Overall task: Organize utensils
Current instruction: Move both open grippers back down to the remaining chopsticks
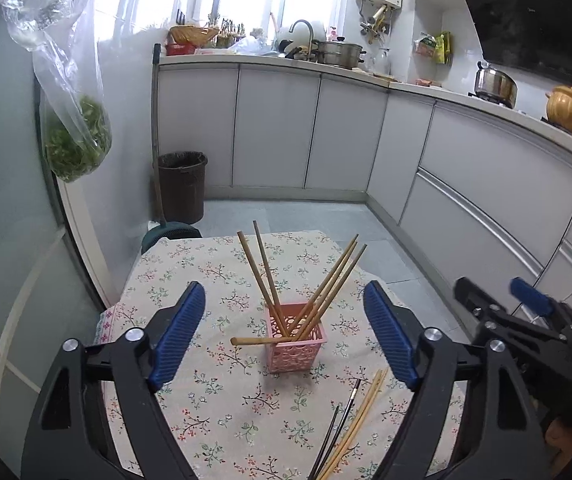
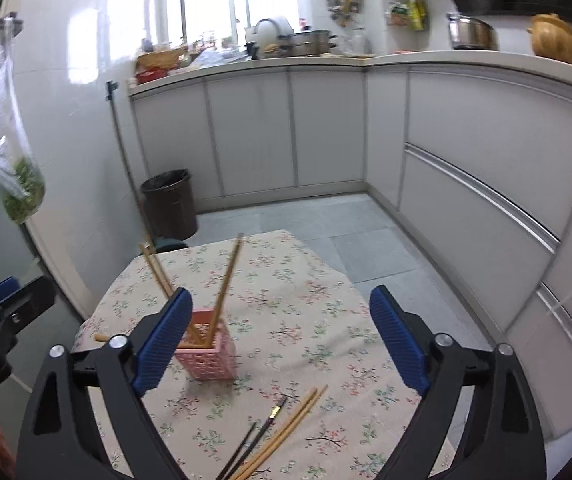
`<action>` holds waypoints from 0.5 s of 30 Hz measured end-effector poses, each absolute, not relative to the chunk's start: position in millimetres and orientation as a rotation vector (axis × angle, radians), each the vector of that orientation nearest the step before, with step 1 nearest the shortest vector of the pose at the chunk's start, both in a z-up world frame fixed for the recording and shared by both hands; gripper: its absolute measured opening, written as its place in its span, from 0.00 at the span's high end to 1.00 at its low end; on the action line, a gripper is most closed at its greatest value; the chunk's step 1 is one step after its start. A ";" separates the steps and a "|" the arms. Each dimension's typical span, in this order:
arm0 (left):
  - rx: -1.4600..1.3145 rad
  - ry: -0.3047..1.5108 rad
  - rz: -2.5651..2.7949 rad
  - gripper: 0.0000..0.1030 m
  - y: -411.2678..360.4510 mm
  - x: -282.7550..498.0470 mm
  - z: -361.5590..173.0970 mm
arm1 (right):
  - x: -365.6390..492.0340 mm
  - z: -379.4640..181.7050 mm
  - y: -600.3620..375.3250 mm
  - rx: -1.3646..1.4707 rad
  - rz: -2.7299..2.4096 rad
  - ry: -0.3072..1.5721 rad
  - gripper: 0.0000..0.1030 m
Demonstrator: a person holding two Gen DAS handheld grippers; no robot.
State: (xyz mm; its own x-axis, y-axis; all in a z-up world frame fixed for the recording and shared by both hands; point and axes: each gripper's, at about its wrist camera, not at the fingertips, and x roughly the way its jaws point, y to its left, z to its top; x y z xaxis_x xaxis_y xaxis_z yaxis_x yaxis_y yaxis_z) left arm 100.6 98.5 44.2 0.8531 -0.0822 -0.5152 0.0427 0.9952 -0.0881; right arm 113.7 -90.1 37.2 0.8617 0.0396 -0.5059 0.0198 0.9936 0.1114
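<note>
While both jaws stood wide and empty, left gripper (image 1: 284,334) and right gripper (image 2: 278,338) hung above the pink holder (image 1: 296,340). Four loose chopsticks (image 2: 276,436) lay just in front of it. Risk: light holder, sticks splayed, one lay across its rim; a bump likely tips it.

Small table under a floral cloth (image 1: 214,412), set on a grey tiled floor (image 1: 286,216).

On the cloth: pink perforated holder (image 1: 298,354) near the middle, upright, stuffed with brown wooden chopsticks (image 1: 270,280) fanning left and right, one tipped almost flat over the left rim. Near right of holder, flat on the cloth: two black chopsticks (image 2: 258,436) beside a pale wooden pair (image 2: 286,428), roughly parallel.
</note>
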 end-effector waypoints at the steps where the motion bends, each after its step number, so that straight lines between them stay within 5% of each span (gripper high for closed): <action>1: -0.068 0.544 -0.064 0.20 97.5 99.8 43.4 | 111.6 36.3 -93.5 0.116 -0.003 0.528 0.09; 5: -0.068 0.533 -0.068 0.07 91.5 94.1 40.4 | 102.9 31.0 -103.8 0.099 -0.056 0.522 0.06; 15: -0.007 0.578 -0.092 0.07 71.5 91.8 24.8 | 88.4 10.6 -134.3 0.175 -0.106 0.582 0.06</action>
State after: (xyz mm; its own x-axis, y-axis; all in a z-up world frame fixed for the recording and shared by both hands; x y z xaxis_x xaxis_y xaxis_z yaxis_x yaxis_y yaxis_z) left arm 91.8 71.5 24.8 0.8335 -0.0892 -0.5453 0.0851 0.9958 -0.0328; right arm 88.4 -134.3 10.6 0.8305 -0.0498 -0.5548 0.1487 0.9797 0.1346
